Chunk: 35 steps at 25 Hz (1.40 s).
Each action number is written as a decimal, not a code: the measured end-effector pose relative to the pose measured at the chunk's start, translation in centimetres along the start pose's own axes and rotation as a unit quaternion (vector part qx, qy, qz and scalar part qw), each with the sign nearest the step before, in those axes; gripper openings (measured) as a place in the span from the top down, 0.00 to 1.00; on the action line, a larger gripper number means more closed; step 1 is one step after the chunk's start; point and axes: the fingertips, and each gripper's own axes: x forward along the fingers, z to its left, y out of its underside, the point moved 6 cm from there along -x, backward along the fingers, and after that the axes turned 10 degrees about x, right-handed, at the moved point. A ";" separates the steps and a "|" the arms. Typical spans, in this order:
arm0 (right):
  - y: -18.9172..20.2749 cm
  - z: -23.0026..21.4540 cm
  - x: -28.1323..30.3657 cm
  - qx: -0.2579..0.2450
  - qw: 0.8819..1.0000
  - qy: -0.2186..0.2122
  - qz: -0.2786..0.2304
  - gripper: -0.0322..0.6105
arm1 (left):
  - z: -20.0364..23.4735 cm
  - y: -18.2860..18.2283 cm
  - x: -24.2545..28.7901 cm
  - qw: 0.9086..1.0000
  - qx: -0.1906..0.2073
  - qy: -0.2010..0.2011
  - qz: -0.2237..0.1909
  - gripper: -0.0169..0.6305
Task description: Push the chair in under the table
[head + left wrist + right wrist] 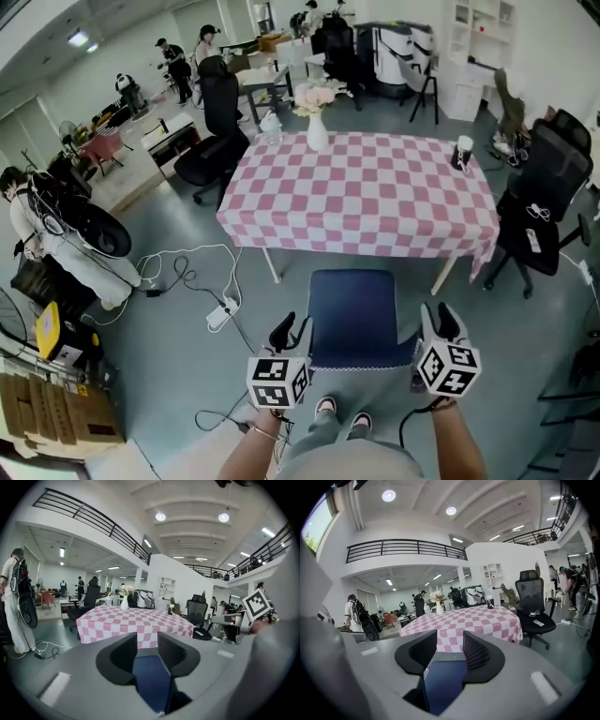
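At nine o'clock from the table, a person (28,234) with a dark pack stands beside white cables (202,272) on the floor. The left gripper view shows that figure full height, while the head view gives only a top-down shape.

The left gripper (292,330) hangs at the blue chair's (352,314) eight o'clock corner. Its jaws are spread, and the chair's blue (150,677) fills the gap with no pad seen pressing on it.

The chair stands at the table's (366,202) six o'clock. Its seat is out in the open, with the front edge near the checked cloth's hem. Only the head view shows this layout and the holder's shoes (325,405). Only the gripper views show the black balcony railing (405,545).

A vase (317,131) sits at the tabletop's eleven o'clock and a cup (463,152) at two.

The right gripper (439,321), at the chair's four o'clock corner, is spread likewise over blue. The chair's legs are hidden beneath its seat, and the table's are mostly behind the cloth. A black office chair (539,202) stands at the table's three o'clock.
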 end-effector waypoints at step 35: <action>11.4 1.7 -1.5 -0.287 0.856 -0.313 0.294 0.70 | -6.5 8.4 -0.6 0.902 0.272 0.284 0.178 0.75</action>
